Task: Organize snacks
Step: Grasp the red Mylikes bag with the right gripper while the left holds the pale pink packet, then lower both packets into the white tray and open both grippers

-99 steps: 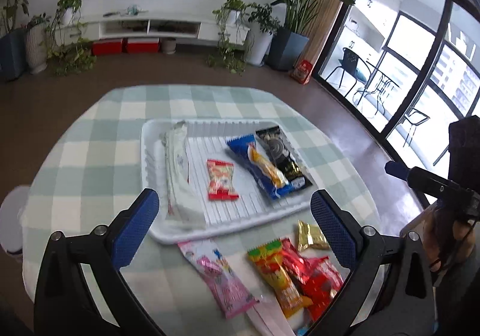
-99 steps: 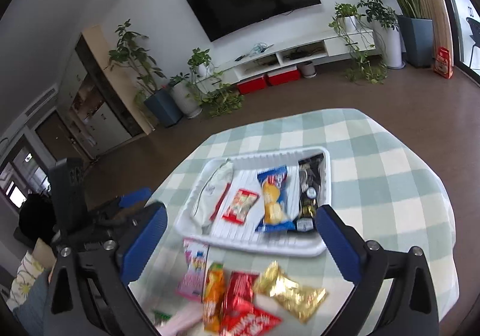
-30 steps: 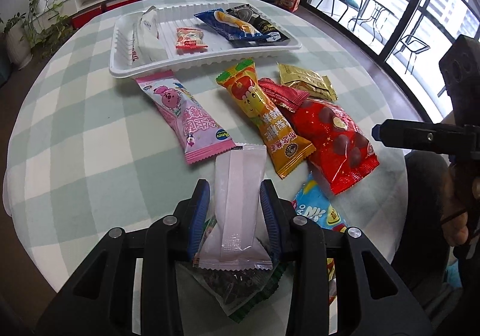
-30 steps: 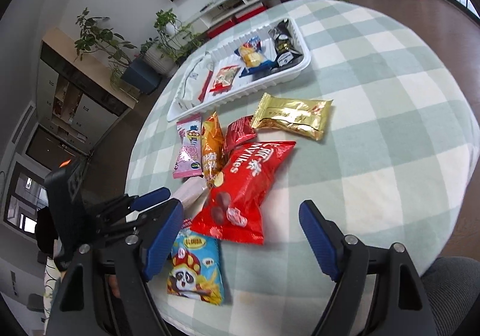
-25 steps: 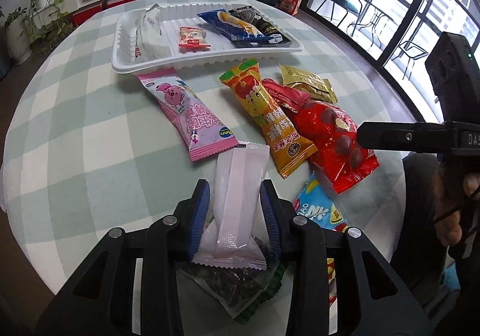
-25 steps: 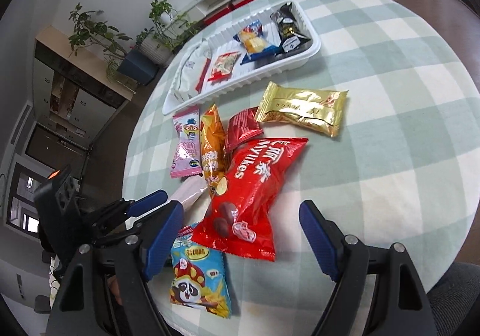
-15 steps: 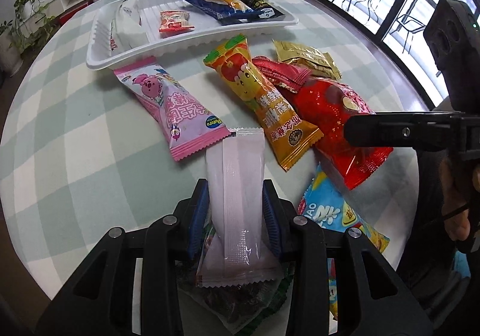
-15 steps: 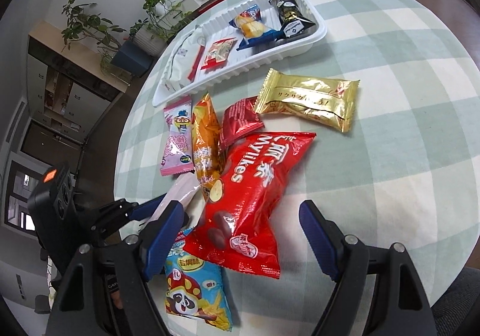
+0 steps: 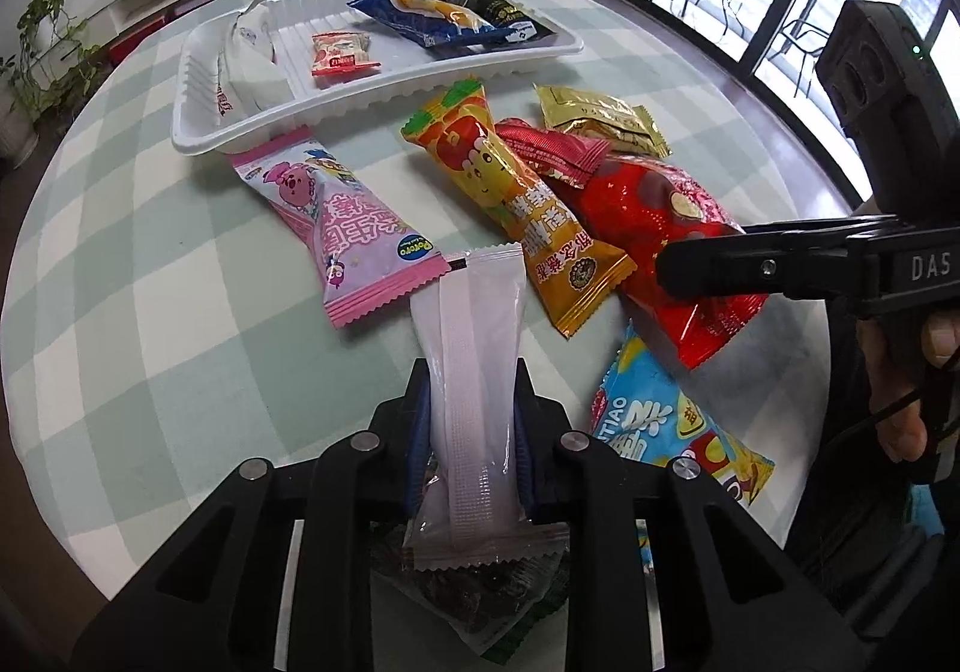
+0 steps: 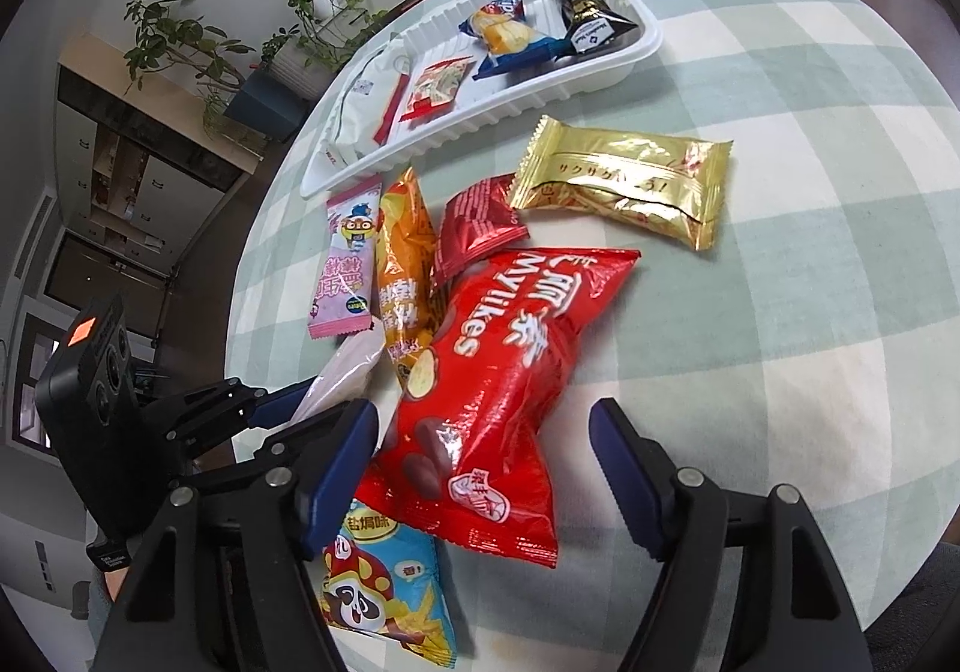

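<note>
My left gripper point(image 9: 471, 372) is closing, and its blue pads press both sides of a pale pink packet point(image 9: 474, 312), whose far end rests on the checked tablecloth. The right gripper point(image 10: 480, 420) hangs low over the big red bag point(image 10: 498, 360). Its jaws are closing with the bag's near end between them, but the pads stand apart from it. The white tray point(image 9: 198, 132) at the far side holds a white pack, a small red packet, a blue one and a black one.
Loose on the cloth lie a pink packet point(image 9: 336, 216), an orange one point(image 9: 516, 204), a small dark red one point(image 10: 474, 222), a gold one point(image 10: 624, 186) and a blue bag point(image 10: 372, 600). A dark clear-wrapped packet point(image 9: 474, 594) lies under the pale one. The table edge is close.
The left jaws have narrowed onto the pale packet and pinched it. The right gripper has come down closer over the red bag, its jaws slightly narrower.
</note>
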Demonstrator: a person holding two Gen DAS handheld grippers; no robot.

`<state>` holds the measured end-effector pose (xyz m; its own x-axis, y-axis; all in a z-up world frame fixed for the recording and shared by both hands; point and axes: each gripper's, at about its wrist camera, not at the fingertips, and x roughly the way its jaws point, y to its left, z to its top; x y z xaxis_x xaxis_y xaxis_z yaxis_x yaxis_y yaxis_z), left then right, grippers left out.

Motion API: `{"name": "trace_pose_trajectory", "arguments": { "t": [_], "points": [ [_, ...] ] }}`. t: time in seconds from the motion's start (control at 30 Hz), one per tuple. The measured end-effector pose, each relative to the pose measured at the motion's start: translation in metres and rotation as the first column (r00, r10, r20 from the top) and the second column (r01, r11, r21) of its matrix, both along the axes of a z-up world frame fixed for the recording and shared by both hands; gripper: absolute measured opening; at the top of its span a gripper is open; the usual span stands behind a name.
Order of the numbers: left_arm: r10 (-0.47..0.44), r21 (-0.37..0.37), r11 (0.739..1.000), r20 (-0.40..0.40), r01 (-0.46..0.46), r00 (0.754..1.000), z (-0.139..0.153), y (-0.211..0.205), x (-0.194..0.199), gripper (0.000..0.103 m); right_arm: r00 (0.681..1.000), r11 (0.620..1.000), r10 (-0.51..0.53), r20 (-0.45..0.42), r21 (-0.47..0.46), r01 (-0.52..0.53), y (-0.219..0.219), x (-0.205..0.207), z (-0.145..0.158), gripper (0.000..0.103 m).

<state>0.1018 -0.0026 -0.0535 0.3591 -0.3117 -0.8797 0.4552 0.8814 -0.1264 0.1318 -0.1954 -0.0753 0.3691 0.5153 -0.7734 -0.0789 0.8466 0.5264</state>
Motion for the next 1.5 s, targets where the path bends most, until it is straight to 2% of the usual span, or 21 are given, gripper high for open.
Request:
{"name": "trace_pose_trajectory", "arguments": {
  "t": [0.17,0.27,0.63,0.9,1.2,1.37,1.5],
  "points": [
    [0.021,-0.053,0.998,0.009,-0.020,1.000,0.009,0.008,-0.006,0.021,1.000,0.999,0.001,-0.007,0.045,-0.001,-0.002,0.005,-0.006,0.063],
    [0.035,-0.080,0.996,0.010,-0.034,0.999,0.010,0.011,-0.008,0.021,1.000,0.999,0.002,-0.001,0.038,-0.002,-0.004,0.005,-0.007,0.053],
    [0.070,-0.172,0.983,0.010,-0.068,0.997,0.013,0.023,-0.013,0.021,0.999,0.997,-0.016,0.032,0.073,0.014,-0.019,-0.008,-0.006,0.039],
    [0.100,-0.246,0.965,0.011,-0.095,0.995,0.020,0.036,-0.017,0.021,0.998,0.991,-0.049,0.038,0.127,0.044,-0.039,-0.033,-0.001,0.037],
    [0.135,-0.308,0.944,0.043,-0.115,0.990,0.045,0.049,-0.013,0.021,0.988,0.982,-0.111,0.107,0.163,0.093,-0.067,-0.049,0.028,0.037],
    [0.159,-0.327,0.937,0.078,-0.125,0.984,0.067,0.057,-0.002,0.021,0.976,0.980,-0.137,0.167,0.166,0.109,-0.083,-0.044,0.050,0.037],
    [0.179,-0.332,0.935,0.134,-0.126,0.975,0.095,0.059,0.022,0.021,0.963,0.984,-0.141,0.229,0.136,0.112,-0.085,-0.032,0.073,0.037]
  ]
}}
